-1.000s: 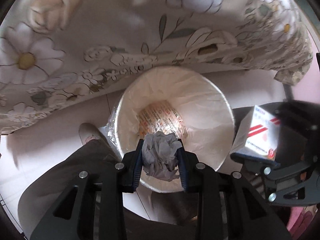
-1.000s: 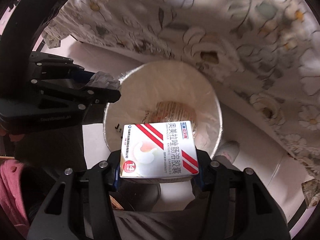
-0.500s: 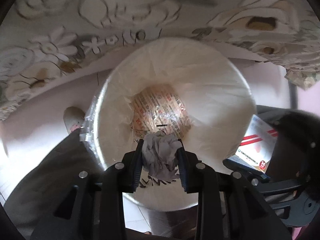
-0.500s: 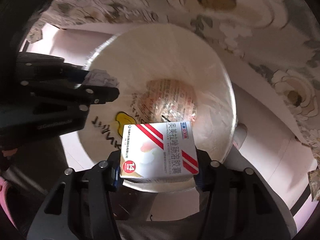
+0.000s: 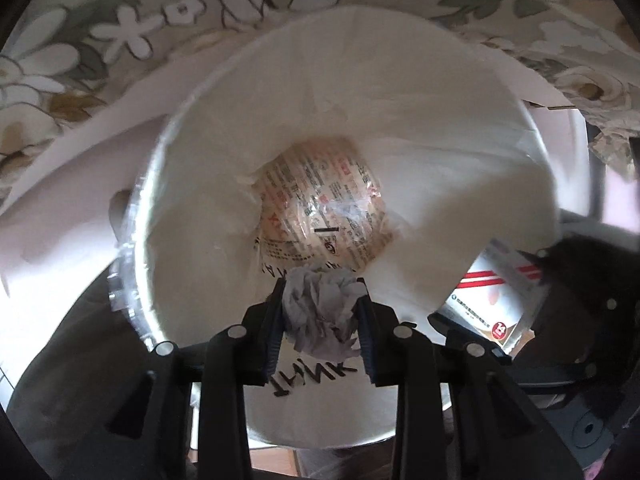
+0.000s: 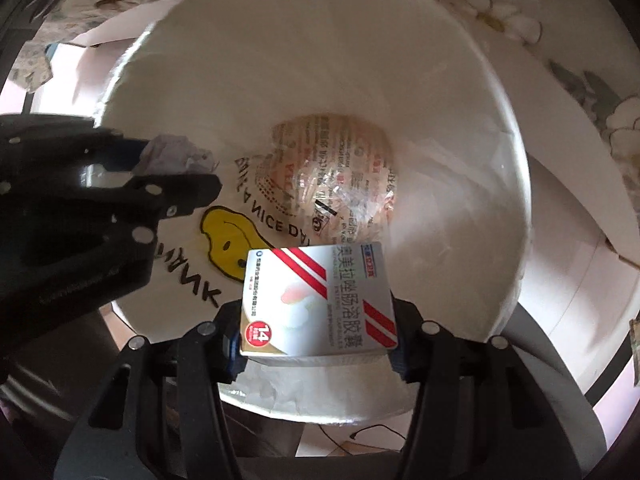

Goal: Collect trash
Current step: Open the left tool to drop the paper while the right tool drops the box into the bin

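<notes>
Over the bin mouth, left wrist view: left gripper [image 5: 320, 316] was clenched on a crumpled grey tissue wad [image 5: 318, 312], pads pressing both sides, wad hanging just inside the near rim of the white-lined trash bin [image 5: 168, 240]. Wad looked very light and soft, already squashed; judged no slip risk, would just drop once let go, might drift a bit. Bin bottom held a clear printed plastic wrapper [image 5: 320, 216], nothing else seen in there. Liner bag had black lettering near the gripper. Right gripper [image 5: 520, 336] showed at the right edge with a medicine box [image 5: 492, 304] at the bin's rim. Floral cloth [image 5: 80, 60] hung behind the bin.

Right wrist view: right gripper [image 6: 316, 344] was grasping the medicine box [image 6: 316, 300] by its two narrow sides, printed face up, red stripes and a "14" badge. Box sat over the near inner wall of the trash bin [image 6: 516, 208]. Thin cardboard, light, stiff enough but probably crushable if squeezed harder; side grip looked fine. Left gripper [image 6: 172, 184] came in from the left holding the tissue wad [image 6: 172, 154] above the liner's yellow smiley print [image 6: 228, 244]. Wrapper [image 6: 332, 176] lay at the bottom centre. Both items judged placed for release.
</notes>
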`<state>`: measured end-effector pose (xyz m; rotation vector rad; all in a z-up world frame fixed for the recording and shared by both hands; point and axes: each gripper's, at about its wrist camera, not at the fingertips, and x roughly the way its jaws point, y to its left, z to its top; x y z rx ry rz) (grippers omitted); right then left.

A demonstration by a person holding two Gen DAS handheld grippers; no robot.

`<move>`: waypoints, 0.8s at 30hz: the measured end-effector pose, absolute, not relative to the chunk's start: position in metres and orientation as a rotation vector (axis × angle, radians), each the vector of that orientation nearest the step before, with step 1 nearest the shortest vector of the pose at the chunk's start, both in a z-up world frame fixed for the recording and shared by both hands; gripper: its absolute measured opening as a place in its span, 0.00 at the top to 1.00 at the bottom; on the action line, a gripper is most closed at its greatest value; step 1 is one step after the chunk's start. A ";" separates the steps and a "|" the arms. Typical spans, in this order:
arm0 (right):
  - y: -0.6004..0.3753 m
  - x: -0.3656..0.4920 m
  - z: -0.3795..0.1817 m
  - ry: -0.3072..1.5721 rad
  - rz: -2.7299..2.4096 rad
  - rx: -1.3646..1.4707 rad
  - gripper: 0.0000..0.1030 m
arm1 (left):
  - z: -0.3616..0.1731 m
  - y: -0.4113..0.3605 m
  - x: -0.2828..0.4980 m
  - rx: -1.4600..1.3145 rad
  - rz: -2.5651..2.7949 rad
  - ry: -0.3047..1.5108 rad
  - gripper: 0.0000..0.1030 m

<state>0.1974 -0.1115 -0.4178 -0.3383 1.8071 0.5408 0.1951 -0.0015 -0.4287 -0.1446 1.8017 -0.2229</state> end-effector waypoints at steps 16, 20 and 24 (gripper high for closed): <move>-0.113 0.201 -0.411 1.795 0.514 -0.336 0.36 | -0.432 -0.005 0.197 -0.141 -0.199 1.820 0.44; -0.111 0.201 -0.411 1.787 0.513 -0.338 0.36 | -0.429 -0.005 0.197 -0.132 -0.194 1.818 0.44; -0.111 0.198 -0.406 1.774 0.510 -0.343 0.36 | -0.424 -0.003 0.194 -0.128 -0.180 1.812 0.44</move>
